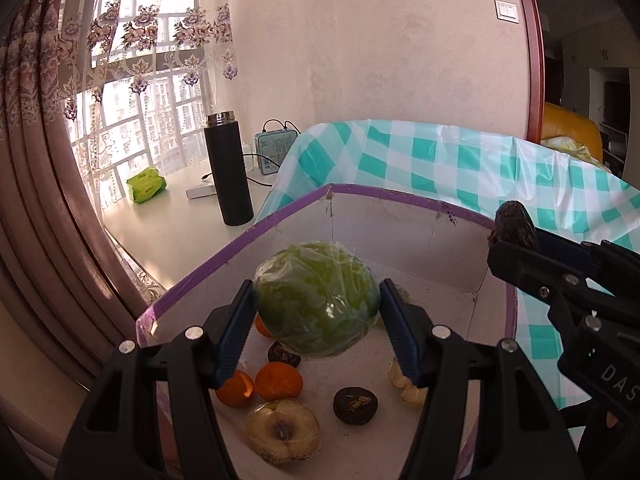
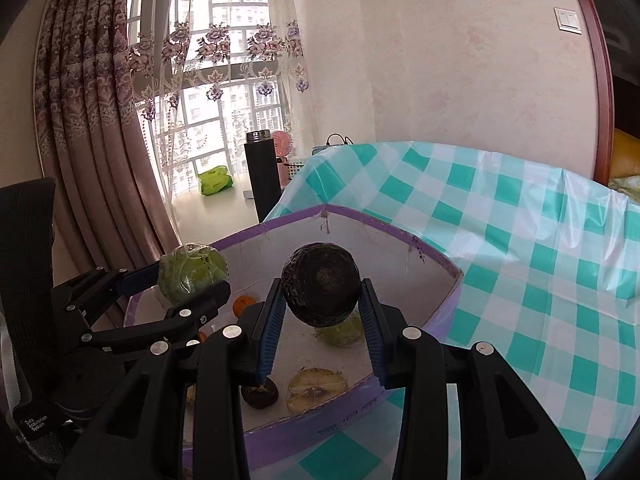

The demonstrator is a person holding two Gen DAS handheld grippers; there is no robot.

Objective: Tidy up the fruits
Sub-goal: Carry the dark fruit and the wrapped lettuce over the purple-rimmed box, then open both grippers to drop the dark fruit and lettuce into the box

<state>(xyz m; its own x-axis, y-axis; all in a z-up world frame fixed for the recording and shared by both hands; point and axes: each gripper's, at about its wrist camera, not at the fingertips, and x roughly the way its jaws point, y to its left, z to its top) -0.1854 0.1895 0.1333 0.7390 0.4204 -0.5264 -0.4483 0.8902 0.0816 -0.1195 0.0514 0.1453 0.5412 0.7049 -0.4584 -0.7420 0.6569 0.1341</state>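
My left gripper [image 1: 316, 292] is shut on a green round fruit wrapped in clear film [image 1: 316, 300], held above a white box with a purple rim [image 1: 400, 196]. My right gripper [image 2: 322, 286] is shut on a dark, rough-skinned round fruit [image 2: 320, 280] over the same box [image 2: 280, 224]. Each wrist view catches the other gripper: the right one [image 1: 516, 240] at the right edge, the left one [image 2: 190, 280] at the left with its green fruit [image 2: 192, 268]. On the box floor lie two oranges [image 1: 278, 380], two dark fruits [image 1: 354, 404] and a wrapped yellowish apple [image 1: 284, 428].
The box stands on a table under a teal-and-white check cloth [image 1: 480, 168]. On the sill to the left are a black flask [image 1: 228, 168], a green packet [image 1: 146, 186] and a blue tin with a cable [image 1: 276, 148]. A black chair [image 2: 28, 216] stands at the left.
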